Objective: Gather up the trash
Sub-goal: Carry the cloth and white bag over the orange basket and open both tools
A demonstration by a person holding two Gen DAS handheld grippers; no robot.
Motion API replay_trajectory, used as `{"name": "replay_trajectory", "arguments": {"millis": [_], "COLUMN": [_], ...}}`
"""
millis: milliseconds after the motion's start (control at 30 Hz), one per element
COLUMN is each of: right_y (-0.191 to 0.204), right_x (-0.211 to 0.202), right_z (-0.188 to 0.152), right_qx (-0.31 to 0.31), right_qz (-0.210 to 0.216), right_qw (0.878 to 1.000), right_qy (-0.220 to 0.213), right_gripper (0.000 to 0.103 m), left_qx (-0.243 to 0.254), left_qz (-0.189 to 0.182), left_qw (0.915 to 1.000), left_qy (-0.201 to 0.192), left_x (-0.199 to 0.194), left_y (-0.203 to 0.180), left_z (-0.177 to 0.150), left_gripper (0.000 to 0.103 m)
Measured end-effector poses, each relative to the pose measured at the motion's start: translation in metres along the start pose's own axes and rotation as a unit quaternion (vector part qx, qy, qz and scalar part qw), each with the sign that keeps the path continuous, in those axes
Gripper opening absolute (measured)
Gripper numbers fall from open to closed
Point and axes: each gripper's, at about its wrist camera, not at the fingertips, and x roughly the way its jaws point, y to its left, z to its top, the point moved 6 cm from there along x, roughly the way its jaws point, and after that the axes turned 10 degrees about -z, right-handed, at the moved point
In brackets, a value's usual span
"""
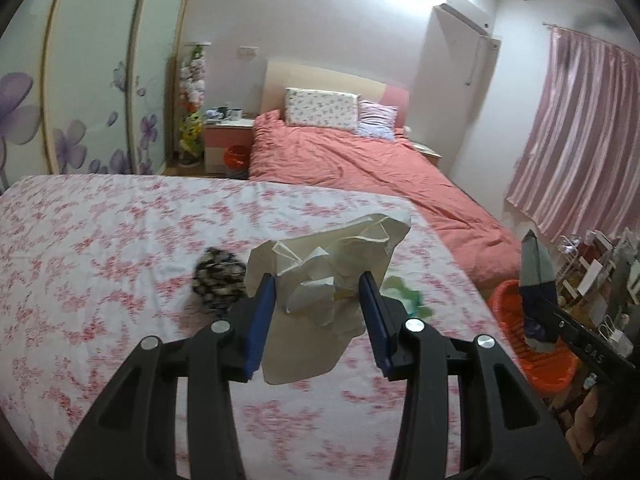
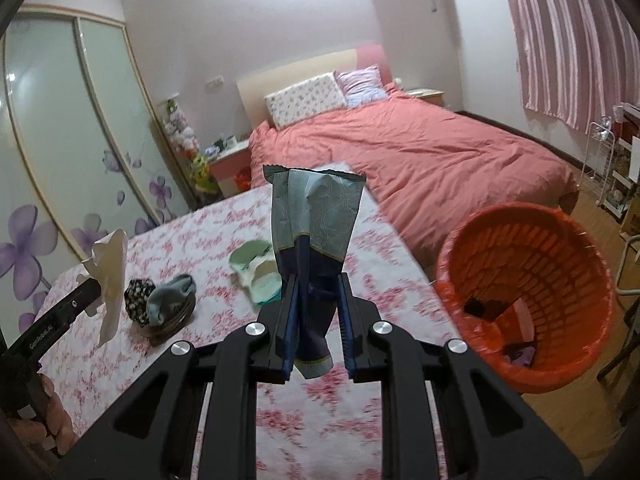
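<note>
Cream crumpled paper (image 1: pixel 320 280) clamped in left gripper (image 1: pixel 318 286), above floral tabletop (image 1: pixel 100 248) | blue-grey wrapper (image 2: pixel 316 232) pinched upright in right gripper (image 2: pixel 318 284) | orange basket (image 2: pixel 528 300) on floor, right of table.

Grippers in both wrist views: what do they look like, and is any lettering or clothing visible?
Both match: the left gripper and right gripper have matte black angular linkage arms with cut-out windows, round silver pivot bolts and flat blue pads. Seen side-on, each black body carries small white lettering, too blurred to read. No cables show. No sleeve can be made out.
</note>
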Motion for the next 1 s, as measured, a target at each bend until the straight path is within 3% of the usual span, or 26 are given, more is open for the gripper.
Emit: {"name": "replay_trajectory", "arguments": {"millis": [433, 767, 1000], "right_y": [-0.093, -0.161, -0.197], "right_x": [-0.007, 0.015, 0.033], "right_z": [0.014, 0.017, 0.022], "right_qx": [0.067, 0.106, 0.131], "right_qz": [-0.051, -0.091, -0.106], "right_qw": [0.996, 0.990, 0.986], "right_qy": [-0.026, -0.015, -0.007], "right_gripper": [0.019, 0.019, 0.019], "left_qx": [0.037, 0.084, 0.107], "left_qz": [-0.103, -0.197, -0.224], "left_qw": [0.9938, 0.9743, 0.9632], "left_qy": [0.020, 0.069, 0.102], "left_x": [0.032, 0.091, 0.131], "left_y": [-0.117, -0.238, -0.289], "left_z": [-0.003, -0.026, -0.047], "left_gripper": [0.043, 0.043, 0.043]}}
